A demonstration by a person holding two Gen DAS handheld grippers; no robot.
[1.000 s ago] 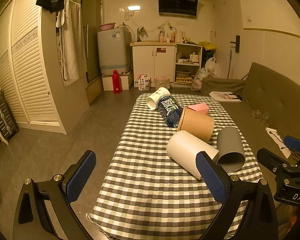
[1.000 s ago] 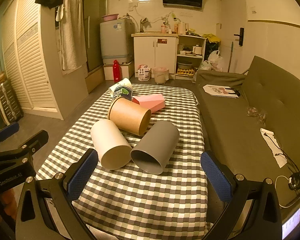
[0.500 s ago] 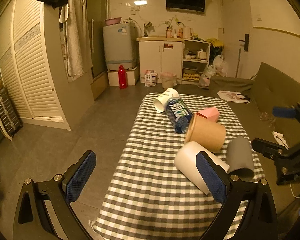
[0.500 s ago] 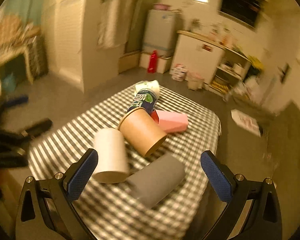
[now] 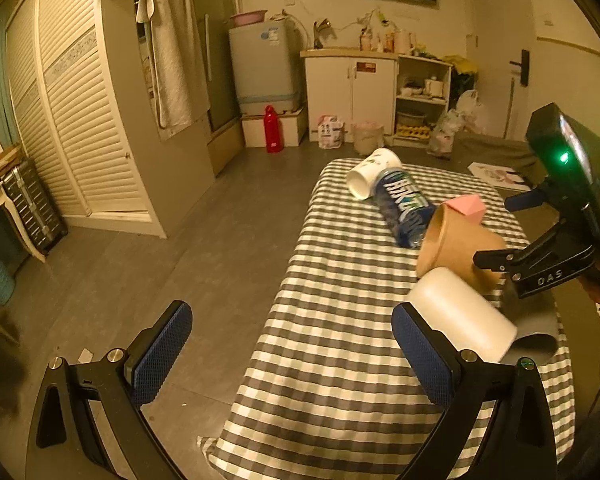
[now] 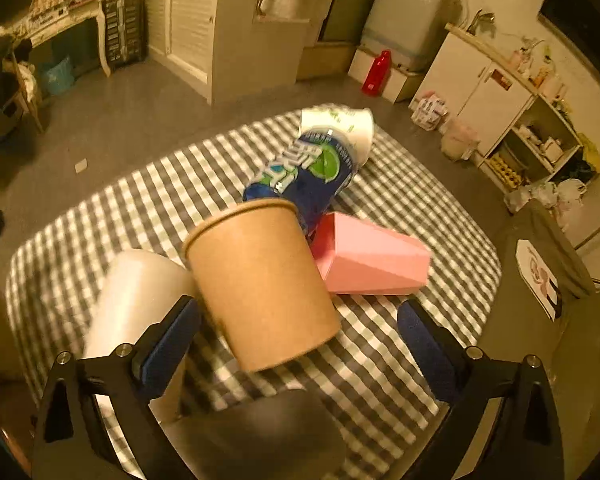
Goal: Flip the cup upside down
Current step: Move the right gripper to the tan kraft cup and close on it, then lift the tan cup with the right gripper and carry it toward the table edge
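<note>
Several cups lie on their sides on the checkered table [image 5: 340, 360]. A brown paper cup [image 6: 260, 284] lies between a white cup [image 6: 136, 300] and a pink box [image 6: 372, 264]; a grey cup [image 6: 260, 436] lies nearest. My right gripper [image 6: 298, 344] is open, its jaws hovering above and to either side of the brown cup's base end and over the grey cup. In the left wrist view the right gripper body [image 5: 556, 240] hangs over the brown cup [image 5: 456, 248] and white cup [image 5: 460, 320]. My left gripper [image 5: 292, 356] is open and empty, off the table's left front.
A blue-labelled bottle [image 6: 304, 172] and a printed white cup [image 6: 340, 124] lie at the table's far end. A grey sofa [image 6: 572, 320] runs along the right side. Bare floor [image 5: 140, 260] lies to the left, with cabinets and a washing machine at the back.
My right gripper has swung forward and down over the cups, now close above the brown and grey cups. My left gripper has drawn leftwards, off the table edge. The cups have not moved.
</note>
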